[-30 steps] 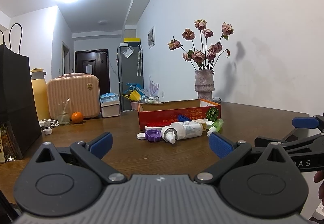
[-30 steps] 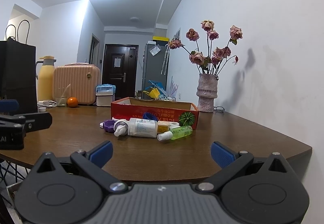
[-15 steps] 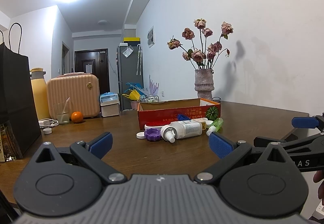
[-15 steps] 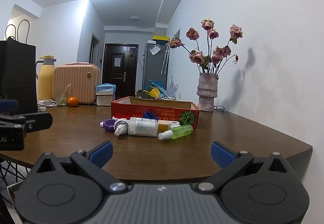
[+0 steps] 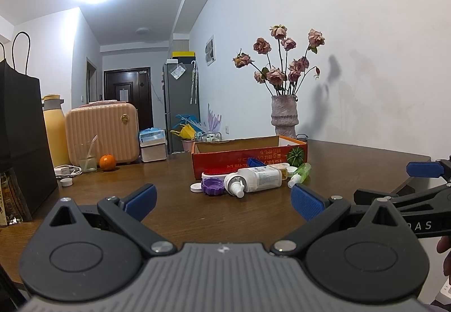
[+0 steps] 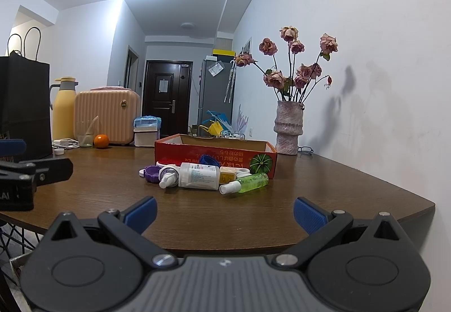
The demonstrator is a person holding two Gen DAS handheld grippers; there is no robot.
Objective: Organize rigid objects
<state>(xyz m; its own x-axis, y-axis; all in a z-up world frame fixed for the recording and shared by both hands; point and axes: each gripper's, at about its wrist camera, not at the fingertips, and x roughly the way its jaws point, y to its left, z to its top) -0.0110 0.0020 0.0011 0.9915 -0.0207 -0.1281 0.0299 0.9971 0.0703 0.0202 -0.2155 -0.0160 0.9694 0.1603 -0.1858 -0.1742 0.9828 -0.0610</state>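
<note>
A red cardboard box [image 5: 249,157] [image 6: 215,155] stands open on the brown table [image 5: 169,199]. In front of it lies a cluster: a white spray bottle [image 5: 255,179] [image 6: 194,175] on its side, a green spray bottle [image 5: 301,172] [image 6: 248,182], a purple lid [image 5: 214,188] [image 6: 152,171], a small white cap [image 5: 195,188], a blue cap [image 6: 207,159] and a red-topped container [image 5: 215,171]. My left gripper [image 5: 222,199] is open and empty, short of the cluster. My right gripper [image 6: 225,209] is open and empty near the table's front edge.
A vase of dried roses [image 5: 284,117] [image 6: 289,131] stands behind the box by the wall. At the left are a black paper bag [image 5: 19,142], a yellow flask [image 5: 55,131], a peach case [image 5: 103,133], a glass [image 5: 87,156], an orange [image 5: 107,162] and a tissue box [image 5: 152,141].
</note>
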